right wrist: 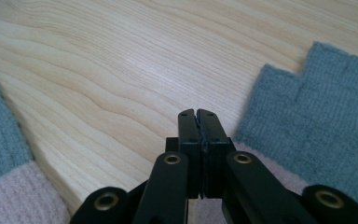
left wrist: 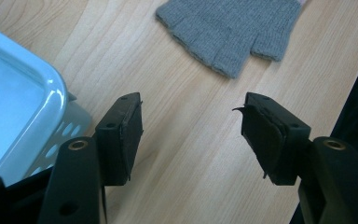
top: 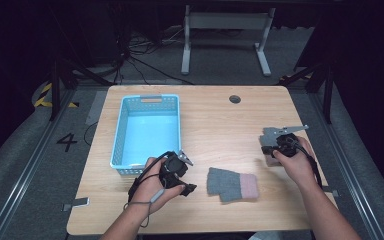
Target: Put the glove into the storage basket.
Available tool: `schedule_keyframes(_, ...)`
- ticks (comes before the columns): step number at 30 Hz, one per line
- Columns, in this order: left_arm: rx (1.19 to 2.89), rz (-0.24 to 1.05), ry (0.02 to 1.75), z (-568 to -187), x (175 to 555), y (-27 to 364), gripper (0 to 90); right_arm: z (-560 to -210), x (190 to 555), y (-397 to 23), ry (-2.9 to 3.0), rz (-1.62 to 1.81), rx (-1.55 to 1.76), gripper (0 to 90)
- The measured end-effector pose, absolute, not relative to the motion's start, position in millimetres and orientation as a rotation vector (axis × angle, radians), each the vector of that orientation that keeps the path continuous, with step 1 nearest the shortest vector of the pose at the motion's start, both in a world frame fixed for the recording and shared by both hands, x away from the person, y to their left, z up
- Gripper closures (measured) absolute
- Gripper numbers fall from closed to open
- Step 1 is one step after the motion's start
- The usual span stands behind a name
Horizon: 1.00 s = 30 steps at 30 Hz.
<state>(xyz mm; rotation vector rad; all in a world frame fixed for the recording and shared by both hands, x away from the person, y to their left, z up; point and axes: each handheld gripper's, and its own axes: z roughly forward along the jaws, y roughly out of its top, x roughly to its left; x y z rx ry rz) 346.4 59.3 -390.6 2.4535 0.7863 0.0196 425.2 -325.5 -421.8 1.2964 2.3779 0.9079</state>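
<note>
right gripper point(right wrist: 196, 113) clamped shut, low beside glove point(right wrist: 317, 126)

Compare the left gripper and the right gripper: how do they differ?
The left gripper has its jaws apart; the right gripper has them pressed together. The left gripper is beside the blue basket; the right gripper is over a grey glove. Both have black jaws.

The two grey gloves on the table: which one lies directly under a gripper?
The glove near the right edge, under the right gripper. The other glove lies free in the middle, between both hands.
</note>
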Motion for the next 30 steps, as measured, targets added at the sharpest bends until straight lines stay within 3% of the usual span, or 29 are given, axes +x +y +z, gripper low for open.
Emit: schedule_keyframes(30, 2.457, 0.0, 0.718, -384.8, 356.7, 46.4, 38.9, -432.8, 405.3, -367.1, 2.393, 0.813, 1.437, 90.0)
